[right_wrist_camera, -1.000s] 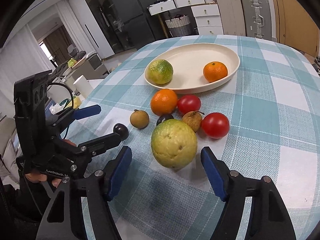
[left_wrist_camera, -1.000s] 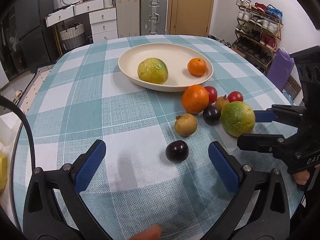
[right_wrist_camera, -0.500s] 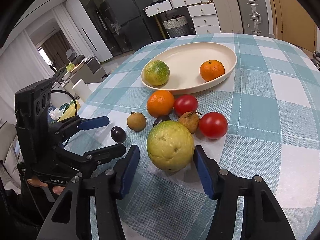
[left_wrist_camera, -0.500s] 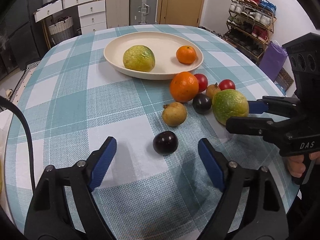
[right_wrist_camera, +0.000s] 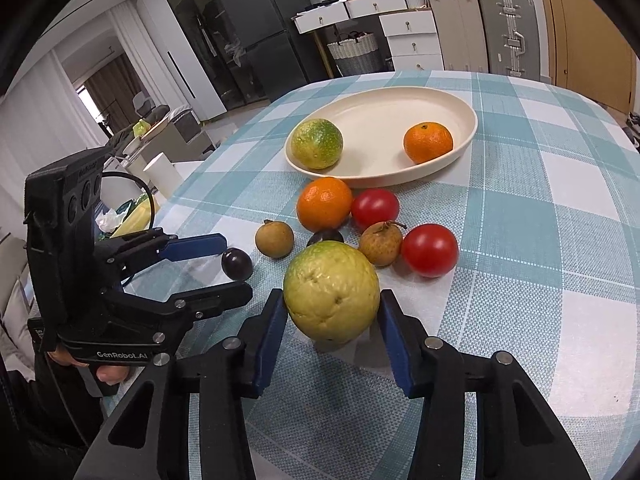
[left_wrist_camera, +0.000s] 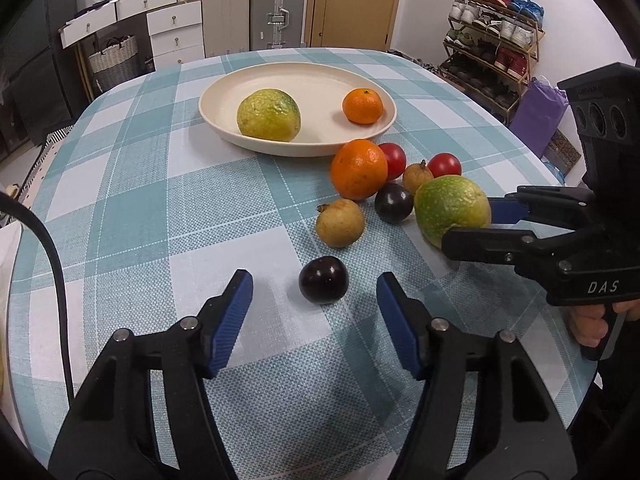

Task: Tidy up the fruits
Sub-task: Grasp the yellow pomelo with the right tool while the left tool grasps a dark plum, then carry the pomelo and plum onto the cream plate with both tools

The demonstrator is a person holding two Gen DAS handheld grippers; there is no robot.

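1. Left tongs (left_wrist_camera: 316, 316): the jaws are closing and stand partly apart. A dark plum (left_wrist_camera: 323, 280) sits on the tabletop (left_wrist_camera: 132, 208) between the two blue pads, nearer the far tips. Bare cloth shows on both sides of it, so neither pad touches it and nothing is held.

2. Right tongs (right_wrist_camera: 333, 330): the jaws are closing around a large yellow-green citrus (right_wrist_camera: 331, 291). In the right wrist view both blue pads lie against or just beside its flanks; firm pressure cannot be confirmed. The fruit rests on the tabletop.

3. Cream plate (left_wrist_camera: 224, 120): it stands on the far part of the checked cloth and holds a second yellow-green citrus (left_wrist_camera: 268, 115) on its left side and a small mandarin (left_wrist_camera: 362, 105) on its right, well apart from each other.

4. Loose fruit on the tabletop, just in front of the plate: an orange (left_wrist_camera: 359, 169) near the plate rim; a red tomato (left_wrist_camera: 393, 155) touching the orange from behind; a brown longan-like fruit (left_wrist_camera: 417, 176) and a second red tomato (left_wrist_camera: 444, 165) just beside it; a second dark plum (left_wrist_camera: 393, 203) between the orange and the large citrus; another brown fruit (left_wrist_camera: 340, 223) nearer the camera, standing alone.

5. A hand (left_wrist_camera: 592, 322) grips the handle of the right tongs at the right edge of the left wrist view.
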